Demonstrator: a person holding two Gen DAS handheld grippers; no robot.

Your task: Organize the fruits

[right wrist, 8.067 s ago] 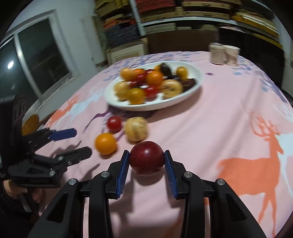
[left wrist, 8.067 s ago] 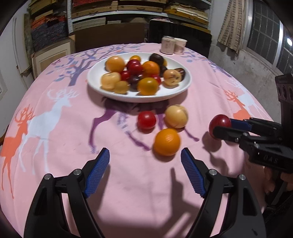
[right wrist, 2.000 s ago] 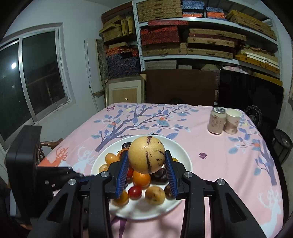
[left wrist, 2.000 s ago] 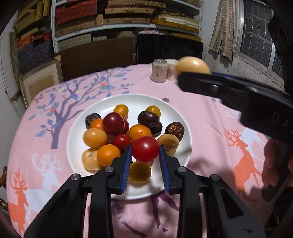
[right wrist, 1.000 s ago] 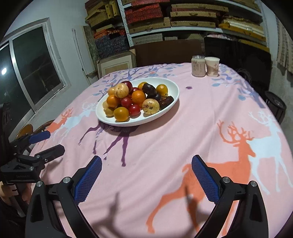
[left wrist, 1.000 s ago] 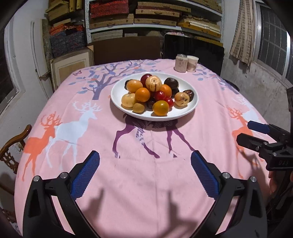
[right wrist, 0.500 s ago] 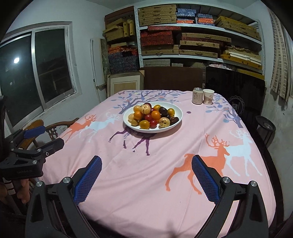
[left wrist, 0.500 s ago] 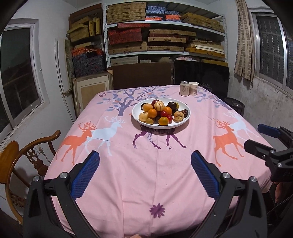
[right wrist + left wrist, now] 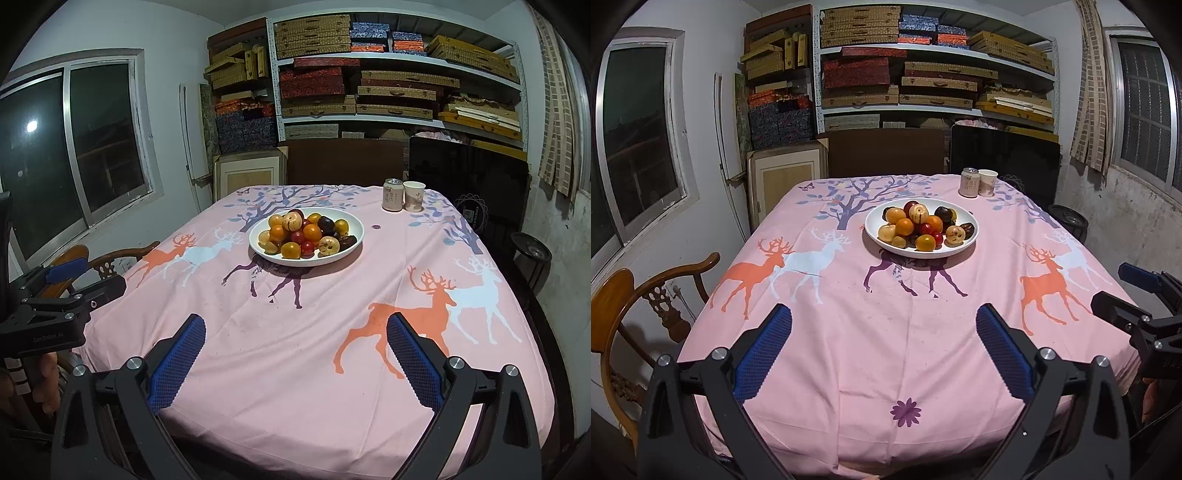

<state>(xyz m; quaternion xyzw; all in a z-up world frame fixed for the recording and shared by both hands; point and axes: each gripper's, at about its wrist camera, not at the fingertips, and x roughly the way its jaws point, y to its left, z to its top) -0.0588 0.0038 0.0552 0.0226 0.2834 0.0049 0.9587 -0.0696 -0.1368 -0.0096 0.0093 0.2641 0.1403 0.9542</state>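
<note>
A white plate (image 9: 967, 242) (image 9: 352, 221) sits past the middle of the pink deer-print tablecloth (image 9: 905, 332), heaped with several fruits (image 9: 919, 223) (image 9: 304, 232): oranges, red tomatoes, dark plums, pale apples. No fruit lies loose on the cloth. My left gripper (image 9: 884, 349) hangs open and empty at the near table edge, far back from the plate. My right gripper (image 9: 295, 354) is likewise open and empty near the front edge. Each gripper shows in the other's view: the right gripper (image 9: 1124, 291) at the right, the left gripper (image 9: 86, 275) at the left.
A drink can (image 9: 969, 182) and a paper cup (image 9: 987, 182) stand at the far right of the table. A wooden chair (image 9: 631, 310) is at the left side. Shelves of boxes (image 9: 923, 81) fill the back wall, with a dark panel (image 9: 1004, 162) behind the table.
Both grippers have pulled back and up from the table since a second ago, so the plate looks smaller and farther. Earlier they carried a tomato and an apple to the plate.
</note>
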